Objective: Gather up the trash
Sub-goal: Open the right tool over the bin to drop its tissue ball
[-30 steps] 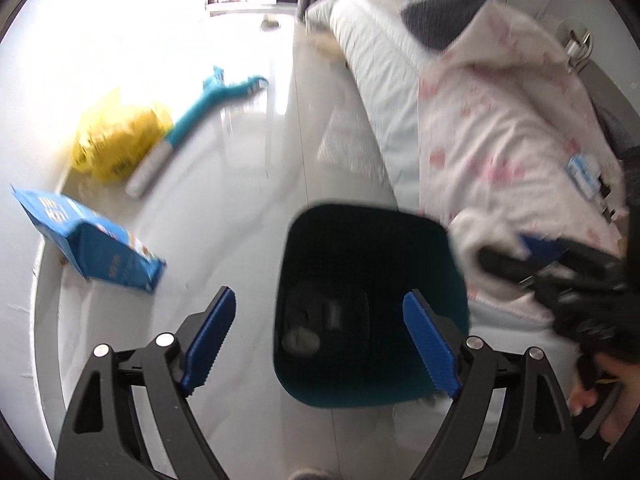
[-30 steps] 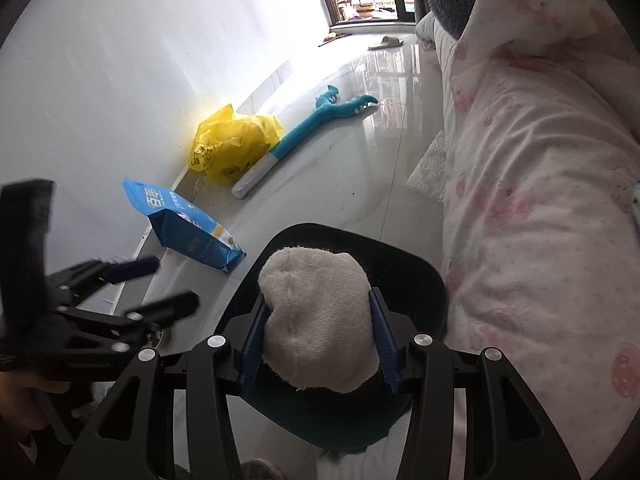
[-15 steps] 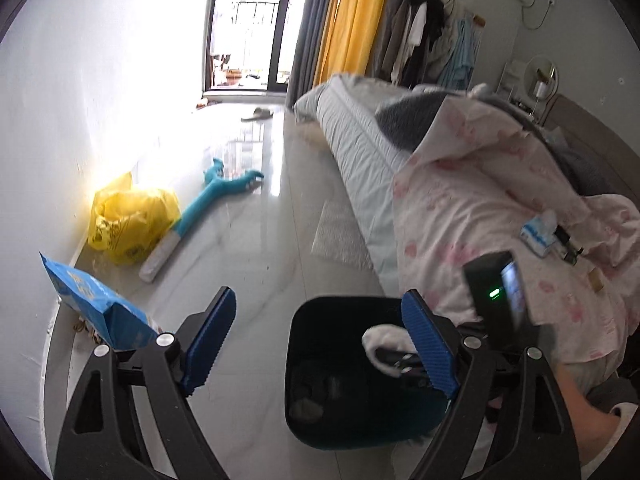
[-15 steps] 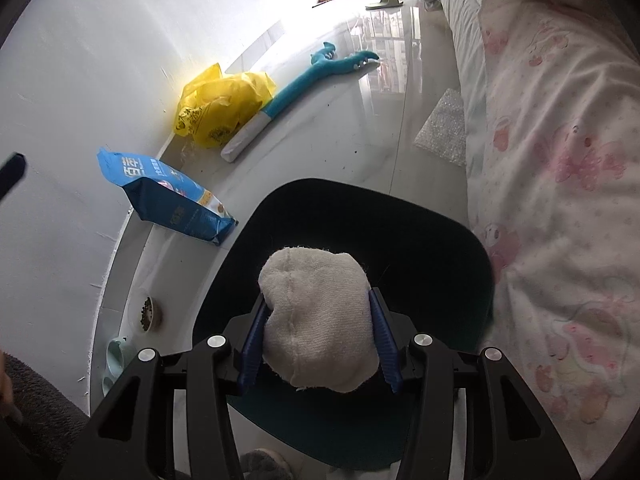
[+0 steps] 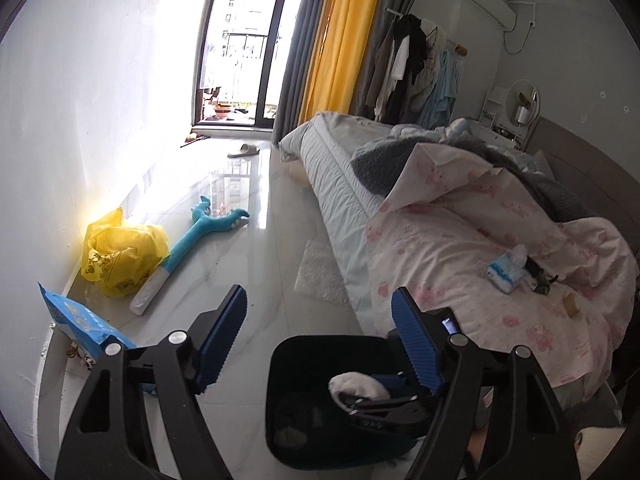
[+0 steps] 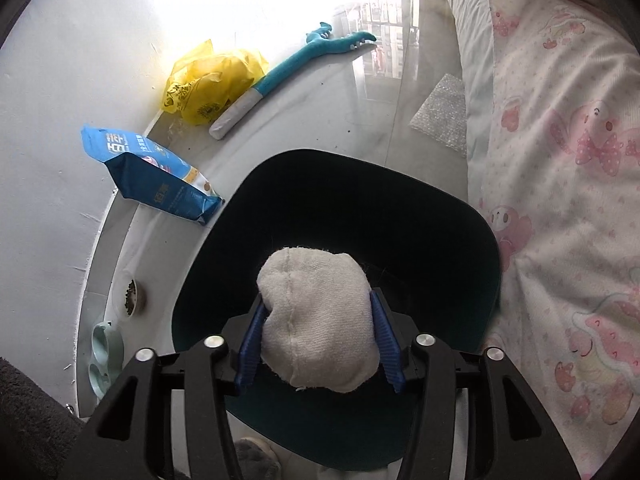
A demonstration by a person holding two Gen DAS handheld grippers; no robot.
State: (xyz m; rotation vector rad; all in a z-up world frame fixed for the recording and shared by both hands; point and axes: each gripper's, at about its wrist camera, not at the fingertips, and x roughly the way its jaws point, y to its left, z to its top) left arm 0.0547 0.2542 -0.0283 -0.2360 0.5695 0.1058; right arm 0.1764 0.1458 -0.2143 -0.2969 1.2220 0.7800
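Note:
A dark teal trash bin stands on the floor beside the bed; it also shows in the left wrist view. My right gripper is shut on a white cloth wad and holds it over the bin's open mouth. In the left wrist view the wad sits inside the bin's rim. My left gripper is open and empty, above the floor at the bin's left. Some trash lies at the bin's bottom.
A yellow plastic bag, a blue pouch and a teal long-handled brush lie along the white wall. Pet bowls sit by the wall. The bed with a pink quilt fills the right. A tissue pack lies on the bed.
My right gripper has carried the cloth wad forward and down over the bin. My left gripper has tilted up, so more of the room shows.

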